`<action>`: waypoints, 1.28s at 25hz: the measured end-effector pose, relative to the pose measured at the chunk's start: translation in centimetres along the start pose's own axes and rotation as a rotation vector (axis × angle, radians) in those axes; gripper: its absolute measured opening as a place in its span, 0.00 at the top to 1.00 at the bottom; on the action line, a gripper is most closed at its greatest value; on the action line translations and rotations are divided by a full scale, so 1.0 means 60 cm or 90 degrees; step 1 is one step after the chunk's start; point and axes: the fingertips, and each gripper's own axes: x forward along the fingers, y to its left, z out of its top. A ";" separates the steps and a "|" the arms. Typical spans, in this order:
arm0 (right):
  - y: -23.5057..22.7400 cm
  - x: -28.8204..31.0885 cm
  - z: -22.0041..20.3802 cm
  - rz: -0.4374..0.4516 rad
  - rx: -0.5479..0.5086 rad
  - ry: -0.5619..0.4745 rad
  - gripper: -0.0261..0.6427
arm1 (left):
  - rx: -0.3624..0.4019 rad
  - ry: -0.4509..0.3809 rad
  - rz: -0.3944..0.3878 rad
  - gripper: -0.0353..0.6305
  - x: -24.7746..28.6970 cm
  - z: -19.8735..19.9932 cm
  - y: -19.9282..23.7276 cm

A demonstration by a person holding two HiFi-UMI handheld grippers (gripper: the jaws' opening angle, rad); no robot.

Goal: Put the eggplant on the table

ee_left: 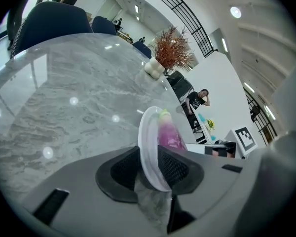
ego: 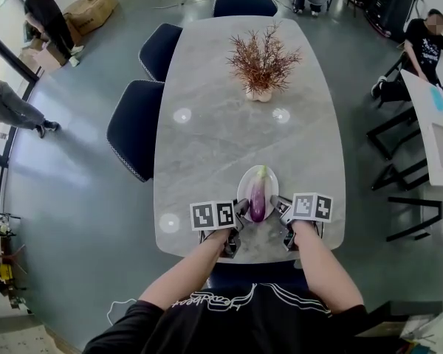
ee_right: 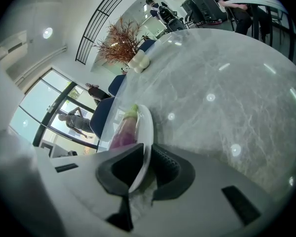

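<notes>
Near the front edge of the marble table: white plate, carrying the purple eggplant lengthwise. At its left rim, left gripper, jaws wide around the edge. At its right rim, right gripper, seemingly pinched narrow on the plate.

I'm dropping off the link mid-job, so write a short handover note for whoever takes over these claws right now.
Claws: the left claw is open, with the plate rim between its pads but not gripped. The right claw is shut on the plate's other side.
Things: the eggplant lies on the plate, near the front edge of the table.
Done: the plate with the eggplant looks set down on the table.
Left: open the right claw, then draw both claws back clear of the plate.
</notes>
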 end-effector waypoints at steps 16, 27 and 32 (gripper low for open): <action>0.011 -0.082 0.022 -0.037 -0.122 -0.093 0.86 | 0.005 -0.022 -0.034 0.78 -0.059 -0.010 0.005; 0.187 -0.216 -0.057 0.081 -0.305 -0.143 0.95 | 0.184 -0.130 -0.233 0.93 -0.246 -0.016 -0.151; 0.280 -0.280 -0.106 0.130 -0.331 -0.183 0.95 | 0.239 -0.144 -0.279 0.93 -0.361 -0.047 -0.194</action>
